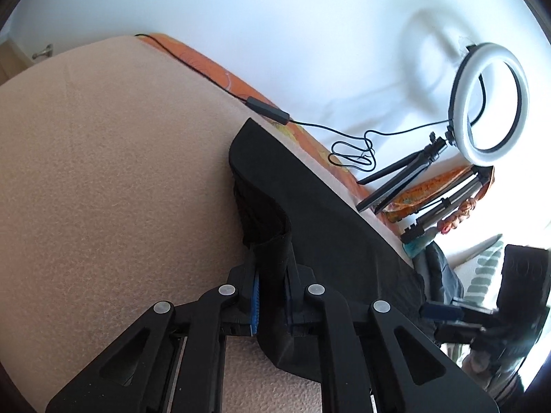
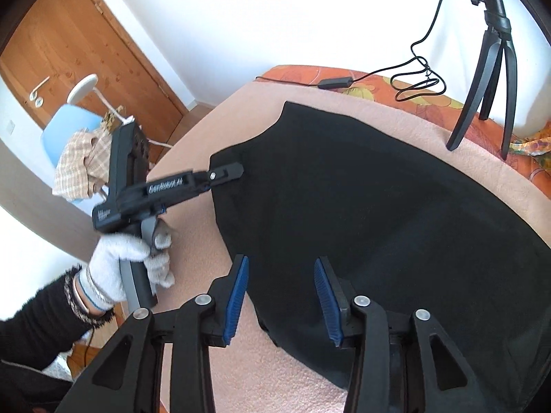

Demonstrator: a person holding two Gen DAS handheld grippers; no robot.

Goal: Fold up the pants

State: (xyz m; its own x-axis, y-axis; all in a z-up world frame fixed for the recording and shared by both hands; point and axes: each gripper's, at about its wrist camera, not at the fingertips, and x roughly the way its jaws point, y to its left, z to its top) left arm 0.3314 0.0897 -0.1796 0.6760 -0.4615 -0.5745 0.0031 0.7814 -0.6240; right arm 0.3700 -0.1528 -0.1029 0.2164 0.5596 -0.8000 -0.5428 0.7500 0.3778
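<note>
Black pants (image 2: pixel 361 213) lie spread on a pink blanket (image 2: pixel 206 241). In the left wrist view my left gripper (image 1: pixel 272 275) is shut on a bunched corner of the pants (image 1: pixel 310 206), at their waist end. The right wrist view shows that same left gripper (image 2: pixel 234 172) from the side, held by a white-gloved hand, pinching the pants' left edge. My right gripper (image 2: pixel 280 296) is open, its blue pads hovering over the near edge of the pants, holding nothing.
A ring light on a tripod (image 1: pixel 489 103) stands at the far edge of the bed, its cable and inline switch (image 1: pixel 268 110) lying on an orange sheet. Its tripod legs (image 2: pixel 489 79) show in the right wrist view. A wooden door (image 2: pixel 69 51) and a blue chair with a checked cloth (image 2: pixel 75 158) are at the left.
</note>
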